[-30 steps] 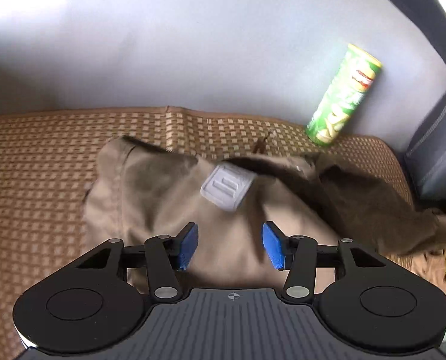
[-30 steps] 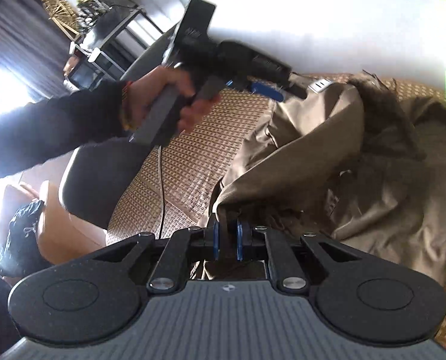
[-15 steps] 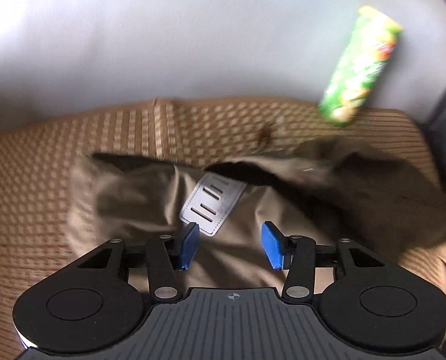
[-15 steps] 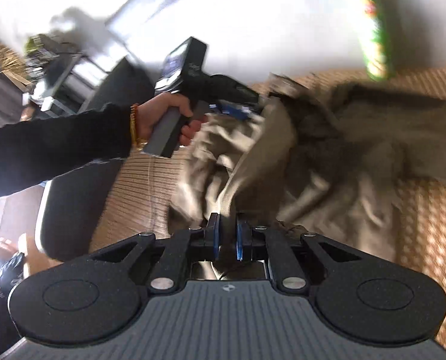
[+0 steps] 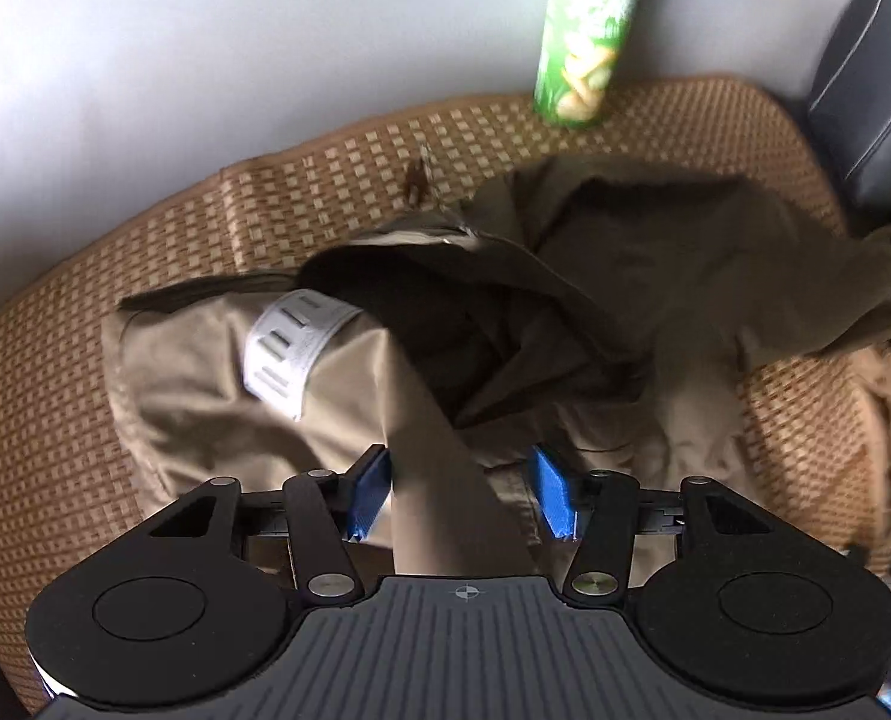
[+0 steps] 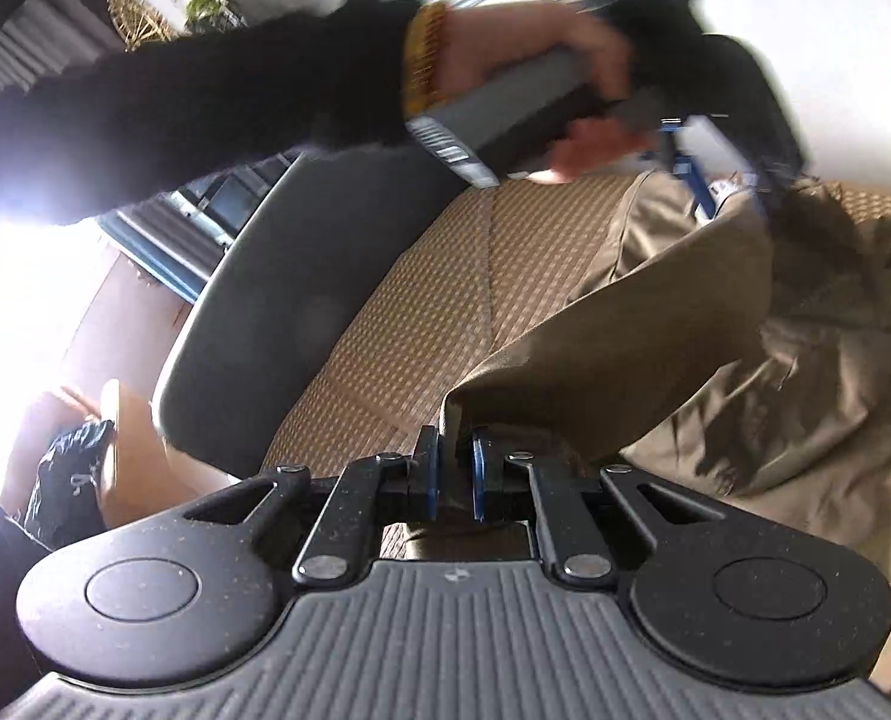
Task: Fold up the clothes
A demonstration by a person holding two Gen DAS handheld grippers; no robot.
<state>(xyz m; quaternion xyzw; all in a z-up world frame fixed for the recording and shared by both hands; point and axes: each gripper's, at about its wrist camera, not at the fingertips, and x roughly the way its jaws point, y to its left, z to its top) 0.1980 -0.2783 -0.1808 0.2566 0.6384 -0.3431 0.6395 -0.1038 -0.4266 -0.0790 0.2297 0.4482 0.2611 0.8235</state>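
Your right hand-held gripper pinches the khaki garment taut so your open left hand-held gripper, seemingly straddling a fold, can grab it.

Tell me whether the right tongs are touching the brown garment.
Touching. The right wrist view shows the right tongs nearly shut, with a fold of the brown garment pinched between the blue pads and pulled taut.

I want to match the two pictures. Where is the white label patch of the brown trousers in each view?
Left wrist: the white label patch is left of centre, on the brown trousers.
Right wrist: a small white bit near the blue tips at the upper right may be the patch; too blurred to tell.
Shared landmark: the woven mat.
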